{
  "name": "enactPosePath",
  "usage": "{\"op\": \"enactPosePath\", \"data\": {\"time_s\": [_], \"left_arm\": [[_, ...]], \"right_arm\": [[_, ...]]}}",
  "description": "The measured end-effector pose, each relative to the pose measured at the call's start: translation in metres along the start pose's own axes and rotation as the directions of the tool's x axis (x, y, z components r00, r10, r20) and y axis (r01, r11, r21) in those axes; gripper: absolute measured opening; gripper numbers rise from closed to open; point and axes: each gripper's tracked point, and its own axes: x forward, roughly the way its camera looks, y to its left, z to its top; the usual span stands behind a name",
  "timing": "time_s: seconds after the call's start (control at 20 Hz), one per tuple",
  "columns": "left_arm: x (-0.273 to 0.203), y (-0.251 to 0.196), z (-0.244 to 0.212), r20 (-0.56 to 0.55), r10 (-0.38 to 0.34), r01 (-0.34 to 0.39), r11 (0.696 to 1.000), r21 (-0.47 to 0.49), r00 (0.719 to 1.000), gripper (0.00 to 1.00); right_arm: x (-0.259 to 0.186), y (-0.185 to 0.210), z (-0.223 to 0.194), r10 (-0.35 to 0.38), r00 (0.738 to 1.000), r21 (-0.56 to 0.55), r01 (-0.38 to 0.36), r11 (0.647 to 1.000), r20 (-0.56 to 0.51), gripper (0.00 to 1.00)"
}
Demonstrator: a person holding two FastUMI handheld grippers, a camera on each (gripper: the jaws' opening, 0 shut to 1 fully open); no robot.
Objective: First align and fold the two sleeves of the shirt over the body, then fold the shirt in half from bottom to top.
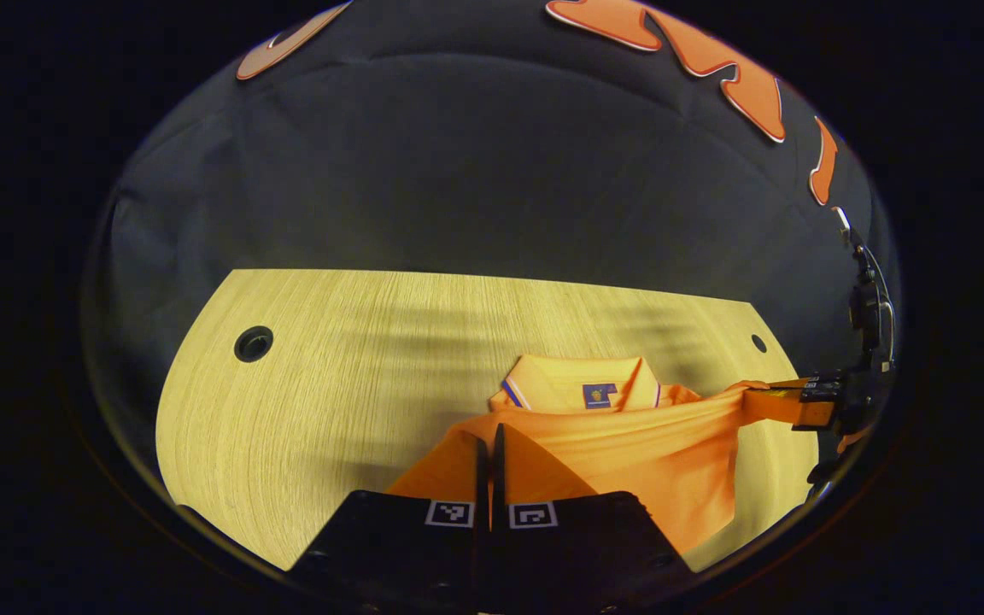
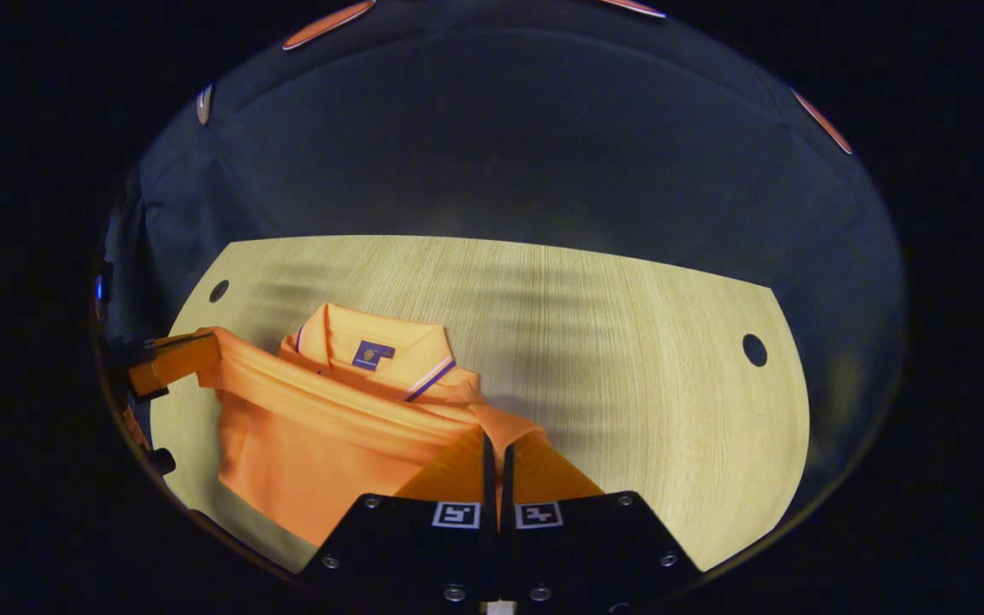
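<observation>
Tools (image 1: 489, 436) (image 2: 494, 444) level, side by side, pinching shirt (image 1: 620, 461) hem

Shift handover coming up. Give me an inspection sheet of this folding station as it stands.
Surface: wooden table, round holes near its far corners.
Job's things: orange shirt, collar toward the far edge, bottom hem lifted and stretched between the grippers.
Clutter: nothing seen.
Grippers: left gripper shut on one hem corner; right gripper shut on the other.
Cables: thin cable above the right gripper in the left gripper view.
Surroundings: dark cloth wall.
</observation>
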Motion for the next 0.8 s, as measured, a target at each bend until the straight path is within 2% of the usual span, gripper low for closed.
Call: {"op": "enactPosePath", "data": {"time_s": [0.2, 0.3, 0.4, 0.5, 0.55, 0.6, 0.65, 0.7, 0.8], "left_arm": [[0.016, 0.005, -0.010, -0.028, 0.014, -0.014, 1.000, -0.010, 0.999, 0.01], [0.024, 0.011, -0.016, -0.057, 0.032, -0.031, 0.999, 0.010, 0.998, 0.01], [0.027, 0.015, -0.018, -0.063, 0.041, -0.040, 0.999, 0.024, 0.997, 0.06], [0.024, 0.025, -0.018, -0.067, 0.076, -0.074, 0.997, 0.034, 0.995, 0.52], [0.017, 0.026, -0.014, -0.062, 0.081, -0.080, 0.996, 0.026, 0.995, 0.52], [0.019, 0.030, -0.011, -0.041, 0.102, -0.102, 0.995, 0.018, 0.994, 0.67], [0.021, 0.035, -0.005, -0.009, 0.125, -0.125, 0.992, 0.009, 0.992, 0.83], [0.020, 0.039, 0.002, 0.021, 0.136, -0.136, 0.991, 0.006, 0.990, 0.98], [0.007, 0.039, 0.012, 0.046, 0.142, -0.143, 0.989, 0.021, 0.989, 0.98]], "right_arm": [[0.016, 0.002, -0.003, -0.027, 1.000, 0.019, 0.027, 0.999, -0.007, 0.02], [0.021, 0.004, -0.005, -0.027, 1.000, 0.020, 0.027, 0.999, -0.012, 0.06], [0.019, -0.001, -0.005, -0.049, 0.999, 0.014, 0.049, 0.999, -0.014, 0.14], [0.021, -0.007, -0.006, -0.066, 0.998, 0.006, 0.066, 0.998, -0.009, 0.51], [0.021, -0.007, -0.006, -0.072, 0.997, 0.006, 0.072, 0.997, -0.007, 0.70], [0.020, -0.008, -0.003, -0.073, 0.997, 0.011, 0.073, 0.997, 0.003, 0.89], [0.019, -0.006, 0.000, -0.069, 0.998, 0.018, 0.069, 0.997, 0.011, 1.00], [0.017, -0.005, 0.004, -0.063, 0.998, 0.027, 0.063, 0.998, 0.022, 1.00], [0.010, -0.003, 0.009, -0.052, 0.998, 0.042, 0.050, 0.998, 0.040, 1.00]]}}
